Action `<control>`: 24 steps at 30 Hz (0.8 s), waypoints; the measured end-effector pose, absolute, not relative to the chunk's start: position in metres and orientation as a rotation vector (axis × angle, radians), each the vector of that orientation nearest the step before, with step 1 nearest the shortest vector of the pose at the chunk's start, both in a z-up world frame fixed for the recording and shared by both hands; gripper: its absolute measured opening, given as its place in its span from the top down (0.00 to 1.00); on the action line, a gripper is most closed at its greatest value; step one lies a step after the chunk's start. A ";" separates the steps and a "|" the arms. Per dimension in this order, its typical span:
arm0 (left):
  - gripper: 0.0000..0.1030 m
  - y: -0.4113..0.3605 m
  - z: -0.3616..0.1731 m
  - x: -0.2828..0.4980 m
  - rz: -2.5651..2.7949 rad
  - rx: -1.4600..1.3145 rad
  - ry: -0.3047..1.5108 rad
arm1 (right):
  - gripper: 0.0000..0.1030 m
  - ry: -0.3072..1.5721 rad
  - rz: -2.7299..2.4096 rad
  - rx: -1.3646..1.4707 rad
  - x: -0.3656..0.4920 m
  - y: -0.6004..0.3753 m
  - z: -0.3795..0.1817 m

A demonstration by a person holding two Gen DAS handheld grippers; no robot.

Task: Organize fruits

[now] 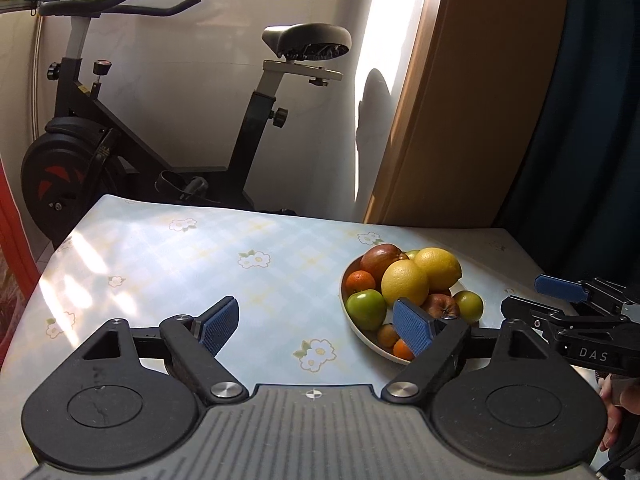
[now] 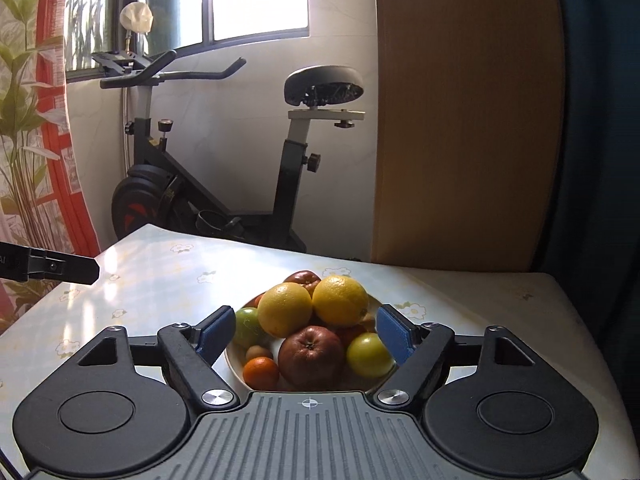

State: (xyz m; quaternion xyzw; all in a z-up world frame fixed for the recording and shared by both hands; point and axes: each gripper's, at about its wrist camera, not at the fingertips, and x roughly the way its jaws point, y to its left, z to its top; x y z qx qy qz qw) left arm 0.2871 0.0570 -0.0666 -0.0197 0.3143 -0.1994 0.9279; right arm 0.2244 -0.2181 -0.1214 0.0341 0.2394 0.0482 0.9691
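Note:
A white plate point(image 1: 362, 330) piled with fruit sits on the table: two yellow lemons point(image 1: 404, 282), red apples point(image 1: 380, 258), green apples point(image 1: 366, 308) and small oranges point(image 1: 360, 282). My left gripper point(image 1: 316, 326) is open and empty, to the left of the plate, its right pad in front of the plate's near rim. My right gripper point(image 2: 306, 334) is open and empty, held above the near side of the plate point(image 2: 234, 364), with a red apple point(image 2: 314, 356), lemons point(image 2: 340, 300) and a green apple point(image 2: 370, 356) between its fingers. The right gripper also shows in the left wrist view point(image 1: 568, 300).
The table point(image 1: 180, 264) has a pale blue flowered cloth. An exercise bike point(image 1: 100, 132) stands behind it by the wall. A wooden panel point(image 1: 460, 120) and dark blue curtain point(image 1: 592, 120) are at back right. A red patterned curtain point(image 2: 36, 160) hangs at left.

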 end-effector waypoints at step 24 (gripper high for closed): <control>0.04 0.061 0.006 0.179 -0.320 -0.019 0.462 | 0.00 0.431 0.094 0.120 0.117 -0.206 -0.054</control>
